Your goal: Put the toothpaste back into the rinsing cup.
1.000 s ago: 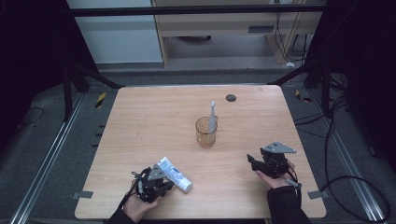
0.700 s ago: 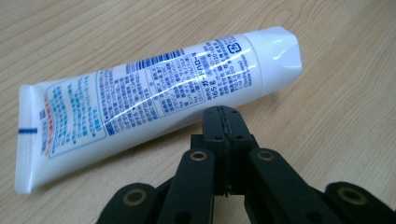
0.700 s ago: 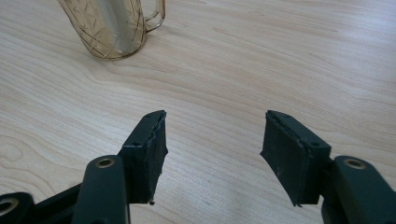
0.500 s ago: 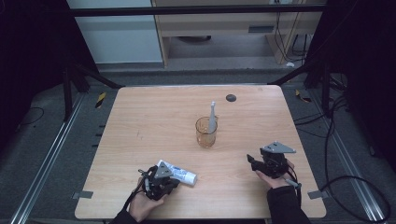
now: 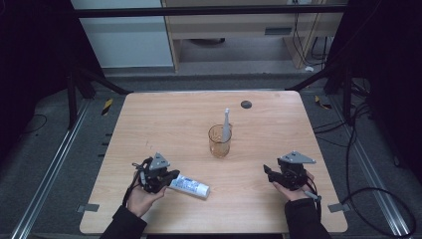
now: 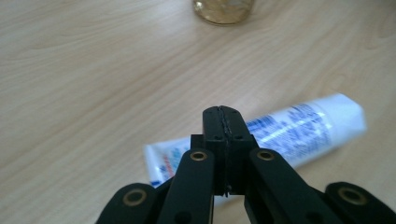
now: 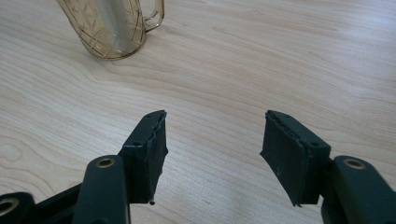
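Compared with a second ago, the left gripper [image 5: 166,178] is sitting a little farther up the table and nearer its middle, and the toothpaste tube [image 5: 190,185] is now lying flatter across the board, its far end swung from pointing toward the near edge to pointing more to the right. In the left gripper view the jaws are pressing together, clenched, at the tube's flat crimped end; whether they are pinching that crimp or merely hovering over it is hard to tell, since the black links are covering the contact. The tube [image 6: 299,133] is stretching away from the jaw tips to the right and slightly beyond them, its long axis running from the crimped end at the gripper out to the wider end at the far right.

The right gripper [image 5: 272,175] is resting in the person's right hand, well apart from the tube, its jaws standing spread with only bare wooden table [image 7: 280,56] between them. An amber glass mug [image 5: 219,141] with a toothbrush [image 5: 226,123] standing in it is sitting ahead of both grippers, between them.
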A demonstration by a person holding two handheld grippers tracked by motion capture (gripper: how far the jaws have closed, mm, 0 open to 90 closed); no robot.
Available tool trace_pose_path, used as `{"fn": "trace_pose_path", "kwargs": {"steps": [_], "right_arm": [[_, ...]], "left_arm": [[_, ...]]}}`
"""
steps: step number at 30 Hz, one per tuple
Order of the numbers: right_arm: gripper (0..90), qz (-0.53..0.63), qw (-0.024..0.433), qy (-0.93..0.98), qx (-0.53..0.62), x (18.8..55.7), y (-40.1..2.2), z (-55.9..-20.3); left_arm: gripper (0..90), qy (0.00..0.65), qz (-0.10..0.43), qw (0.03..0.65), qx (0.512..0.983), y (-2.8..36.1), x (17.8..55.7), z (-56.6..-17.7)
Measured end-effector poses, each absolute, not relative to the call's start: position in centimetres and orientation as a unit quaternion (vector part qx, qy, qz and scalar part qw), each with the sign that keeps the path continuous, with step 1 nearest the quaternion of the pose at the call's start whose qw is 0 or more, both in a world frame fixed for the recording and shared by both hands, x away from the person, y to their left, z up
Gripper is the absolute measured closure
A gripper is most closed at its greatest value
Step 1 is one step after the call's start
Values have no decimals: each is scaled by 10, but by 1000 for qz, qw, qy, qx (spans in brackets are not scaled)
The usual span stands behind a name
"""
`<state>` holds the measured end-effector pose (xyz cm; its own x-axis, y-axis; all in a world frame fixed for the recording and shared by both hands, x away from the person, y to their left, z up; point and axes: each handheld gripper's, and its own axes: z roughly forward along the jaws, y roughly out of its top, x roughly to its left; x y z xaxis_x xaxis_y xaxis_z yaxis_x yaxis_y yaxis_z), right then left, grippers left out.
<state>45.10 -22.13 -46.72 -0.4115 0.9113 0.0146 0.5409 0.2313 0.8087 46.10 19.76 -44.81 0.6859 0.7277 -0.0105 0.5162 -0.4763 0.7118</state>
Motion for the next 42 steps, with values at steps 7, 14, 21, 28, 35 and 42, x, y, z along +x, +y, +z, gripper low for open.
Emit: {"fn": "trace_pose_path", "kwargs": {"steps": [7, 14, 21, 28, 35, 42], "right_arm": [[398, 383, 241, 749, 485, 452, -221, -468], [399, 382, 241, 750, 484, 452, -221, -469], [399, 380, 239, 749, 486, 453, -220, -469], [399, 380, 238, 750, 486, 453, -221, -469], [399, 380, 238, 750, 486, 453, -221, -470], [399, 381, 238, 750, 486, 453, -221, -470]], "left_arm": [[897, 366, 142, 326, 860, 193, 487, -463], [897, 357, 134, 314, 870, 187, 491, -472], [897, 358, 131, 303, 873, 187, 494, -476], [897, 358, 131, 298, 875, 191, 488, -475], [897, 362, 128, 298, 874, 199, 476, -476], [897, 363, 128, 295, 874, 203, 471, -479]]}}
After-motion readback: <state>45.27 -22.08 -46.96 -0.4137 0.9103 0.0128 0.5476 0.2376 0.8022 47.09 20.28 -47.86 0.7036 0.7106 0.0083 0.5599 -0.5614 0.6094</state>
